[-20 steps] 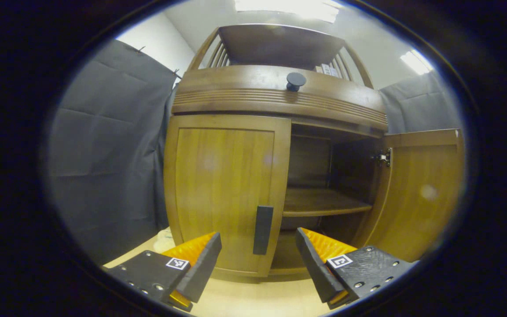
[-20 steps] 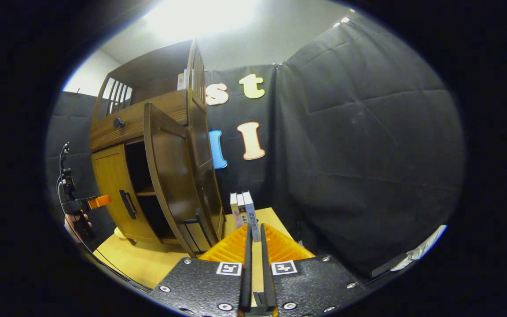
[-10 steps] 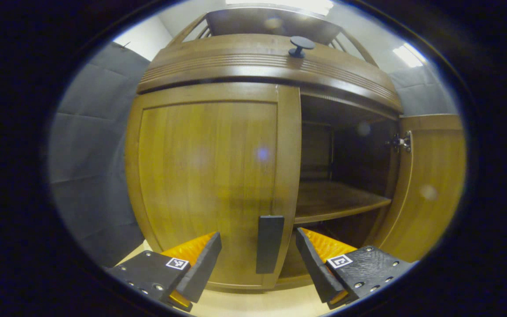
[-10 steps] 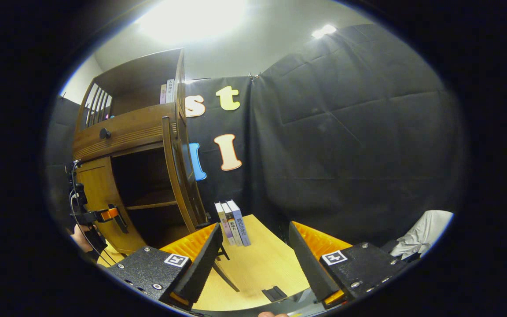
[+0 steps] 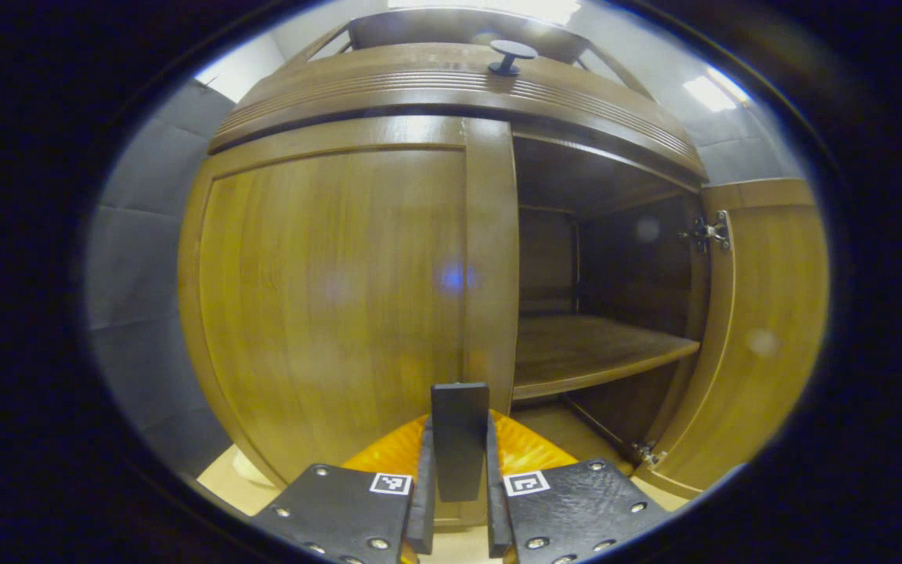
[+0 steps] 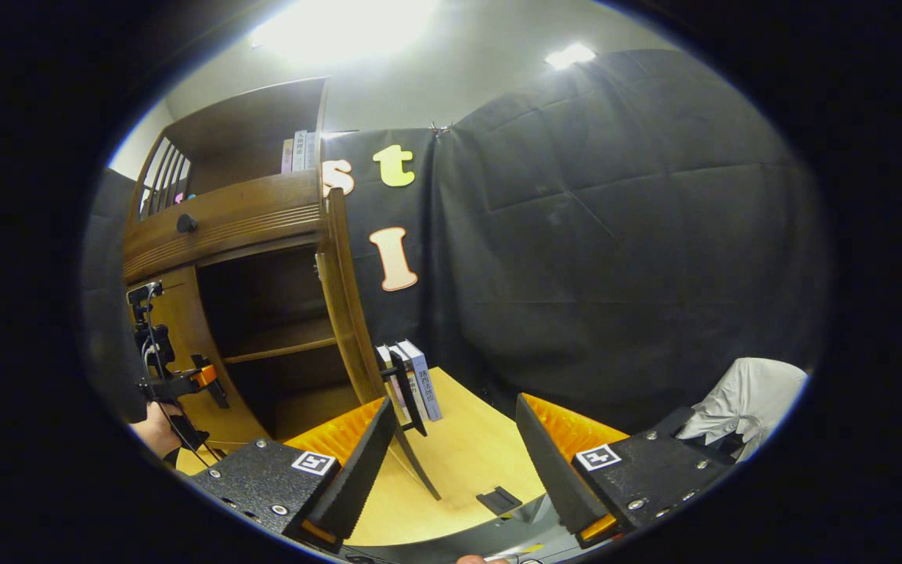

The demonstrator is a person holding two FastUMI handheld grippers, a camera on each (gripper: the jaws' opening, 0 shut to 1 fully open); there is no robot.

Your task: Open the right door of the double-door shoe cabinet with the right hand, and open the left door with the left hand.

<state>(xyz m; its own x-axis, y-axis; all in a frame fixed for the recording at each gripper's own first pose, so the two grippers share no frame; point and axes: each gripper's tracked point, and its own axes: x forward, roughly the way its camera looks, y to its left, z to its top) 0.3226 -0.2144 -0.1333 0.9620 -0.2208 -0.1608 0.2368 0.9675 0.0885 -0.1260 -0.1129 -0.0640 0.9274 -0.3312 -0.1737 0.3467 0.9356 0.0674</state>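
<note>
The wooden shoe cabinet (image 5: pixel 451 86) looms close in the left gripper view. Its left door (image 5: pixel 326 290) is closed, and my left gripper (image 5: pixel 458 429) is shut on that door's dark vertical handle (image 5: pixel 460 403). The right door (image 5: pixel 764 329) stands swung open, baring an inner shelf (image 5: pixel 592 352). In the right gripper view my right gripper (image 6: pixel 455 458) is open, holds nothing and sits back from the right door (image 6: pixel 344 305), seen edge-on with its dark handle (image 6: pixel 406 392). The left gripper (image 6: pixel 185 382) and a hand (image 6: pixel 155 427) show at the left door (image 6: pixel 177 345).
A drawer with a round dark knob (image 5: pixel 512 53) runs above the doors. Three books (image 6: pixel 413 376) stand on the light wooden table (image 6: pixel 467 462) right of the cabinet. A white cloth (image 6: pixel 748 399) lies at the far right.
My left gripper has moved up to the left door and shut on its handle. My right gripper, shut a second ago, has opened and drawn back; the right door is swung wider.
</note>
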